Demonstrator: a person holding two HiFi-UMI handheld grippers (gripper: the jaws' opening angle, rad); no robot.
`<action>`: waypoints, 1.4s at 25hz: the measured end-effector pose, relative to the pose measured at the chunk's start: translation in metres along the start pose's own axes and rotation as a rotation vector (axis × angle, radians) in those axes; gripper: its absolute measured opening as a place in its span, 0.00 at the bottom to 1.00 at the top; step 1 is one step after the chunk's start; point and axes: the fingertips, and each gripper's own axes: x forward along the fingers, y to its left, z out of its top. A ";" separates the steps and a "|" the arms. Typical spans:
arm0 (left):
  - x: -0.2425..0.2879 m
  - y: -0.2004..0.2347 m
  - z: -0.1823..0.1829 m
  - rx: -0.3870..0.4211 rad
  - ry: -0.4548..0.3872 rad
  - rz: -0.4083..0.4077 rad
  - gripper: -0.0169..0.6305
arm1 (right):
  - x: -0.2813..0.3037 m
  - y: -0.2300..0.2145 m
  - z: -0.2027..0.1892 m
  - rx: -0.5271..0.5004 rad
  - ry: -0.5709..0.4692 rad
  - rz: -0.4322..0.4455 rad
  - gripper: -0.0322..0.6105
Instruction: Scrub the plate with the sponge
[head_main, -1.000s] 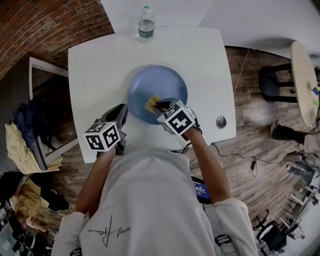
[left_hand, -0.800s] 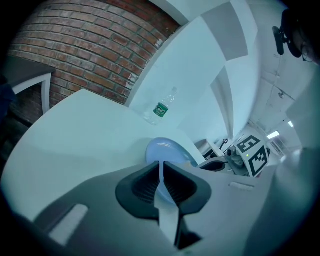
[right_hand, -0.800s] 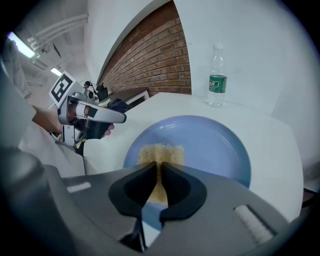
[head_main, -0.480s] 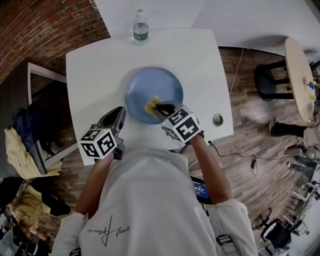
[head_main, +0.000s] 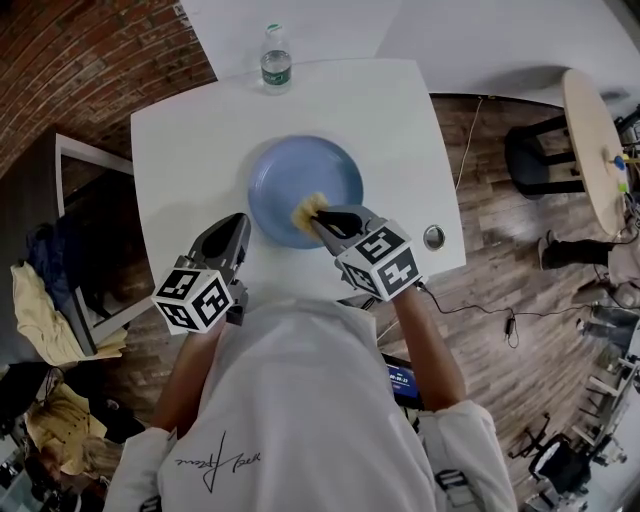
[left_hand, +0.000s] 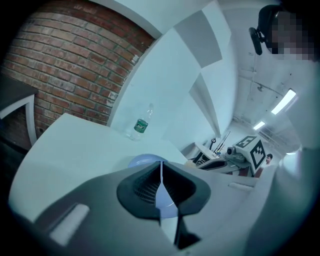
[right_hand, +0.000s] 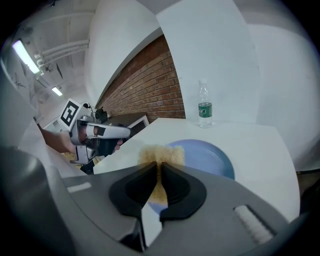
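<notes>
Plate (head_main: 300, 170): one, blue, round, mid-tabletop. Its near rim lies close to the near edge of the white tabletop (head_main: 190, 130), with bare surface on its left, right and far sides. Nearest are two grippers, forearms reaching forward from the body. Left gripper (head_main: 237, 226) sits over the near-left edge, beside the plate and apart from it, jaws clenched together on nothing. Right gripper (head_main: 322, 217) angles in from the right over the plate's near rim, jaws grasping one yellow sponge (head_main: 306, 209) that rests on the plate's near part. Farthest, one water bottle (head_main: 275, 60) stands upright at the far edge.
</notes>
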 end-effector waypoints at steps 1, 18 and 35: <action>-0.001 -0.002 0.004 0.005 -0.011 -0.005 0.06 | -0.004 0.000 0.004 0.004 -0.023 -0.005 0.11; -0.029 -0.054 0.077 0.054 -0.196 -0.097 0.05 | -0.082 0.009 0.070 0.048 -0.371 -0.018 0.10; -0.050 -0.099 0.110 0.075 -0.260 -0.190 0.05 | -0.119 0.039 0.100 -0.062 -0.448 -0.027 0.09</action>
